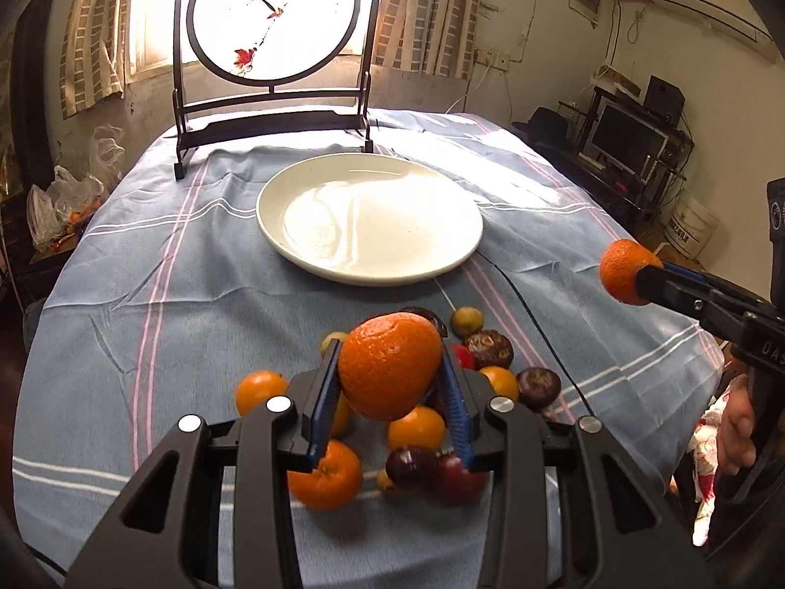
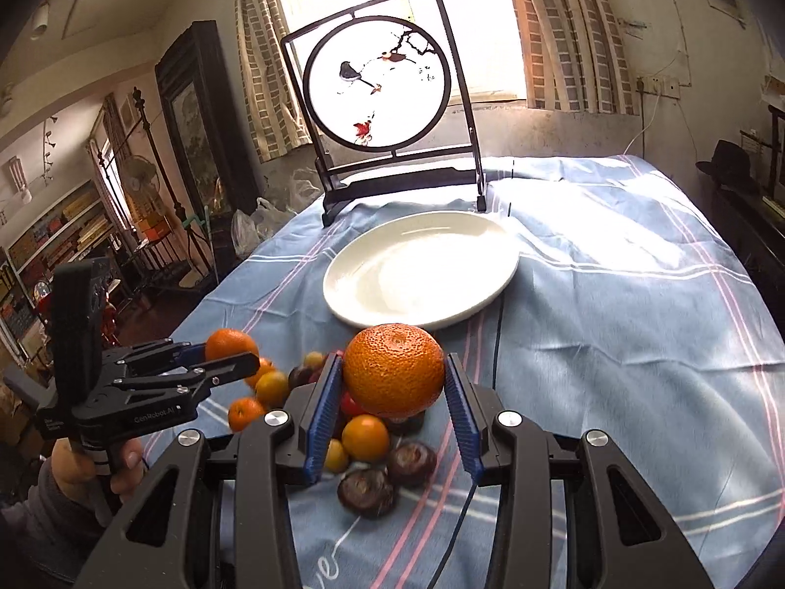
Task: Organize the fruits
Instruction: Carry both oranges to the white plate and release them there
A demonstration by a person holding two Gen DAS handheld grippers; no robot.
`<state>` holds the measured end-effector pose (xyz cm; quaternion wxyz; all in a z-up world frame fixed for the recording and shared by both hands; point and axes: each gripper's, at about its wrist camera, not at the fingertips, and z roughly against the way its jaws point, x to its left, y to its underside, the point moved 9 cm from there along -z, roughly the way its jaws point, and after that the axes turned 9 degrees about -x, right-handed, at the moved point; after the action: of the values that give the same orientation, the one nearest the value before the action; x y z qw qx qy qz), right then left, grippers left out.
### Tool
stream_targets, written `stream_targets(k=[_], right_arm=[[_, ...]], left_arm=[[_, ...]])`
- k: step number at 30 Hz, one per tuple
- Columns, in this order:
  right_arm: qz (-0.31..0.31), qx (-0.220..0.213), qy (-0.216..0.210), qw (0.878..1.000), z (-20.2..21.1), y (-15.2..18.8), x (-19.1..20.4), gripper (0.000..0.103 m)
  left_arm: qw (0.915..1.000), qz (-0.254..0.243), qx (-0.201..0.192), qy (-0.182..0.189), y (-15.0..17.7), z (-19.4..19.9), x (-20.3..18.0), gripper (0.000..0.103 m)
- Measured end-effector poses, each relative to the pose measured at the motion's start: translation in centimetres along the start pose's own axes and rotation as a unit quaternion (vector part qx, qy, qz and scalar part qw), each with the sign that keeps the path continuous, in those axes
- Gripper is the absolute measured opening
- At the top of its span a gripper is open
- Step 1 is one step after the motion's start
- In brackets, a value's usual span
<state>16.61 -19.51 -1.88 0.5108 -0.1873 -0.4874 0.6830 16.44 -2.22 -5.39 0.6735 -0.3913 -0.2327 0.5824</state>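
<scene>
My left gripper (image 1: pixel 390 348) is shut on a large orange (image 1: pixel 390 365) and holds it above a pile of fruit (image 1: pixel 417 429): small oranges, dark purple fruits, yellow-green ones. My right gripper (image 2: pixel 392 361) is shut on another orange (image 2: pixel 394 369) above the same pile (image 2: pixel 365 434). Each gripper shows in the other view, the right one (image 1: pixel 633 272) with its orange (image 1: pixel 623 270) at the right, the left one (image 2: pixel 230 351) with its orange (image 2: pixel 230 343) at the left. A white plate (image 1: pixel 294 196) lies beyond the pile, also in the right wrist view (image 2: pixel 343 275).
A blue striped cloth (image 1: pixel 147 270) covers the table. A dark framed round screen (image 1: pixel 272 14) stands behind the plate. A thin black cable (image 2: pixel 495 338) runs over the cloth right of the pile. Plastic bags (image 1: pixel 59 206) lie off the table's left edge.
</scene>
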Motion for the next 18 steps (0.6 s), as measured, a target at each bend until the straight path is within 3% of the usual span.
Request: stream_targets(k=[5, 13, 14, 15, 17, 18], right_arm=[[-0.017, 0.037, 0.000, 0.999, -6.1, -2.2, -1.7, 0.042], [-0.029, 0.082, 0.011, 0.996, -15.9, -2.4, -3.5, 0.045], [-0.028, 0.078, 0.012, 0.997, -16.4, -2.9, -3.6, 0.056], [-0.024, 0.069, 0.018, 0.997, -16.6, -3.5, -3.6, 0.063], [-0.015, 0.046, 0.029, 0.998, -15.9, -4.5, -3.6, 0.066], [-0.012, 0.041, 0.027, 0.999, -15.4, -4.6, -3.4, 0.066]], left_arm=[[0.9993, 0.003, 0.035, -0.013, -2.7, -6.1, 1.3, 0.037], [0.9935, 0.045, 0.104, -0.009, -4.8, -14.8, 3.3, 0.039], [0.9935, 0.048, 0.103, -0.012, -5.3, -15.2, 3.5, 0.043], [0.9933, 0.057, 0.099, -0.014, -5.9, -15.2, 3.9, 0.056], [0.9941, 0.078, 0.075, -0.012, -7.2, -14.1, 4.6, 0.072], [0.9949, 0.080, 0.060, -0.013, -7.7, -13.2, 4.9, 0.074]])
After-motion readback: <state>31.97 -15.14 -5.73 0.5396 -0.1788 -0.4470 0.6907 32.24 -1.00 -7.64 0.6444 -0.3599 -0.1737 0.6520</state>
